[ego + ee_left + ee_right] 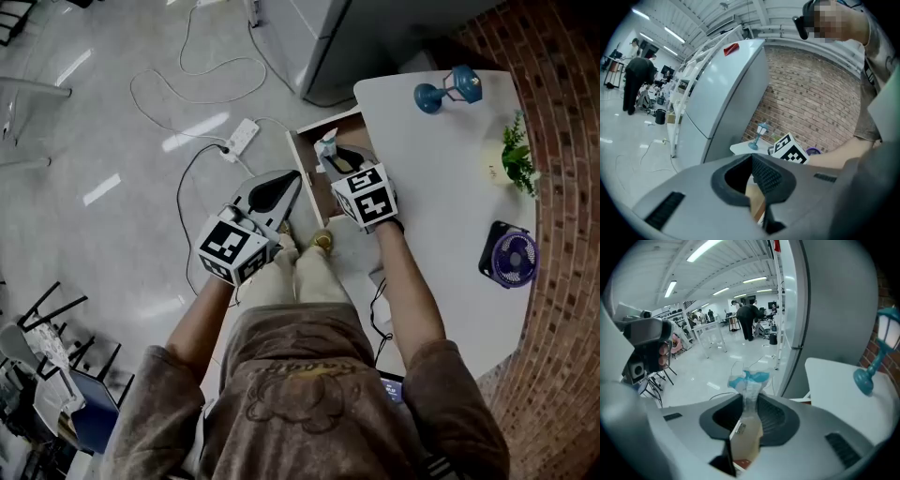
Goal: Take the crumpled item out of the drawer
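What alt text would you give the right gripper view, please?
The right gripper pinches a crumpled clear-and-blue plastic item between its jaws, with pale floor behind. To the right are a white table bearing a blue lamp figurine and a tall grey cabinet.

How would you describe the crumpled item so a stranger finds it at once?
Find the white table, then the open drawer at its edge. Above the drawer, the right gripper pinches the crumpled item: a clear wrapper with a pale blue top, the only thing held.
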`<state>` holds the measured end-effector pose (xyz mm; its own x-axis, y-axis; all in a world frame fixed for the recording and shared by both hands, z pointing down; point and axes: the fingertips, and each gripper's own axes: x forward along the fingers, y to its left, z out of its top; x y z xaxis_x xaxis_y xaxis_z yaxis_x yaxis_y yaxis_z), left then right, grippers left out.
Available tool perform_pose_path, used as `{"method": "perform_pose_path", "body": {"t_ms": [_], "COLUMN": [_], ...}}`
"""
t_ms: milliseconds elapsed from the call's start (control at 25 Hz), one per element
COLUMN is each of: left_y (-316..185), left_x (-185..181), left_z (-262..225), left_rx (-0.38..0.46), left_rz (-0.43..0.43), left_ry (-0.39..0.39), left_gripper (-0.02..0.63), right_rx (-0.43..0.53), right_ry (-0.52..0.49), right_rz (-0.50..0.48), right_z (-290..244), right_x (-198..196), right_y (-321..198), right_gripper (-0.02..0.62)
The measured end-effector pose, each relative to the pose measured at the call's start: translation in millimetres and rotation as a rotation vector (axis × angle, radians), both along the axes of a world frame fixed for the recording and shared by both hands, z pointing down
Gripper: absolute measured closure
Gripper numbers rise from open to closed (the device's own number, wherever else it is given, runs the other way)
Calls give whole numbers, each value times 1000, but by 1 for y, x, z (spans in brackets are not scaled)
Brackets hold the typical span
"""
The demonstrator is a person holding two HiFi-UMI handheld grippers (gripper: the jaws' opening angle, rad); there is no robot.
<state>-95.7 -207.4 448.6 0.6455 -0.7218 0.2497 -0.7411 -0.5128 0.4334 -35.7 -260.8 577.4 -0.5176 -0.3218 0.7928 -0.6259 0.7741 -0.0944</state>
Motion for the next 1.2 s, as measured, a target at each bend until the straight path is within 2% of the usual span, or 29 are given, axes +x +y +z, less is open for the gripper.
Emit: {"method": "perform_pose_path", "body": {"t_ms": [480, 800, 1200], "left_y": [3, 2, 13], "left_x": [13, 37, 78], "left_z": [-89, -128, -156], "left_rx": [71, 110, 138], "left_rz": [3, 35, 129], "left_ry": [27, 24, 16], "left_gripper": [598, 598, 598], "right_rx": [154, 235, 291], "right_ry": [-126, -162, -235], "right_rz": [19, 49, 113], "right_z": [-134, -194, -234], "right_x": [8, 46, 104], "right_y": [-6, -7, 6], "right_gripper": [491, 491, 491]}}
